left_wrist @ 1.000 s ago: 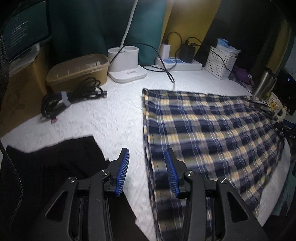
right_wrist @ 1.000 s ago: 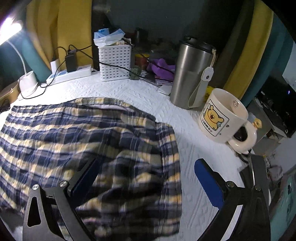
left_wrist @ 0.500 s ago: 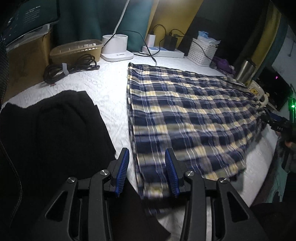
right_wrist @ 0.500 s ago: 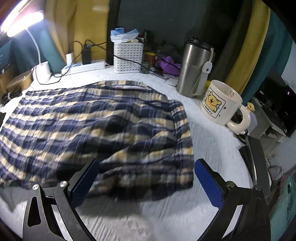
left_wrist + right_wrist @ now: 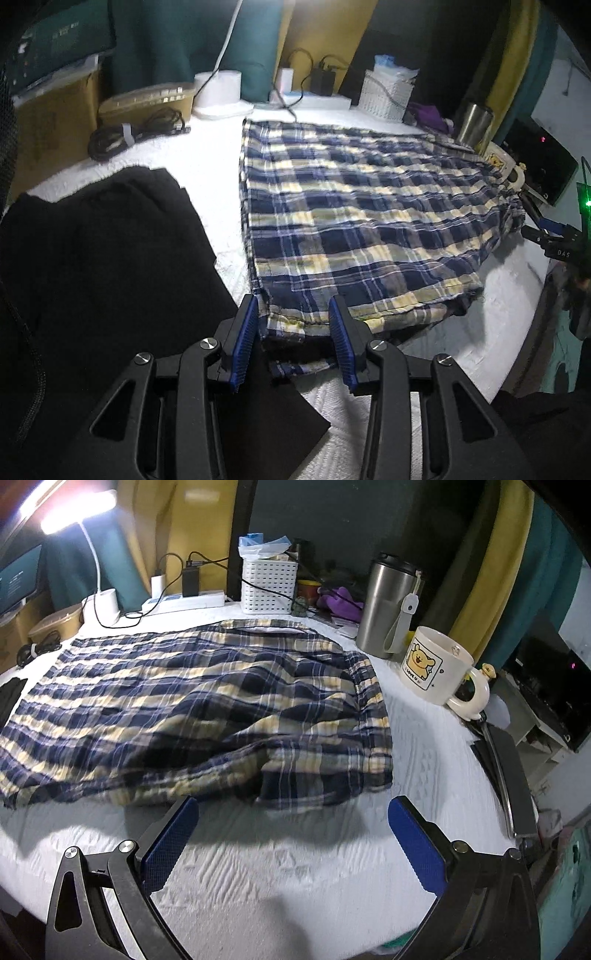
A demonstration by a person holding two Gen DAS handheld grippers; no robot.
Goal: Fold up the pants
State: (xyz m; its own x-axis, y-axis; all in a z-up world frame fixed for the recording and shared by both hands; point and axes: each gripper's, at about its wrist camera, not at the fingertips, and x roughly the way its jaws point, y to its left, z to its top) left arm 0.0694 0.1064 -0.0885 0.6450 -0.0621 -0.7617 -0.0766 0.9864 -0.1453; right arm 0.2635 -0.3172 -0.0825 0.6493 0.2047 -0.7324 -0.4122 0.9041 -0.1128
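From the left, the left gripper (image 5: 291, 334) hangs over the near corner of the plaid pants (image 5: 362, 229), its jaws closing with the hem between them, not yet pinched. From the right, the right gripper (image 5: 291, 843) gapes empty over the white cover (image 5: 295, 867), the pants spread flat beyond it, seemingly ready for folding.

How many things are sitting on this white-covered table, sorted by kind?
Clothes: 2, the plaid pants and a black garment.
Drinkware: 2, a steel tumbler and a cartoon mug.
Containers: 2, a white basket and a tan tub.
Electrics: 3, a lamp base, a power strip, a cable bundle.
Total: 9.
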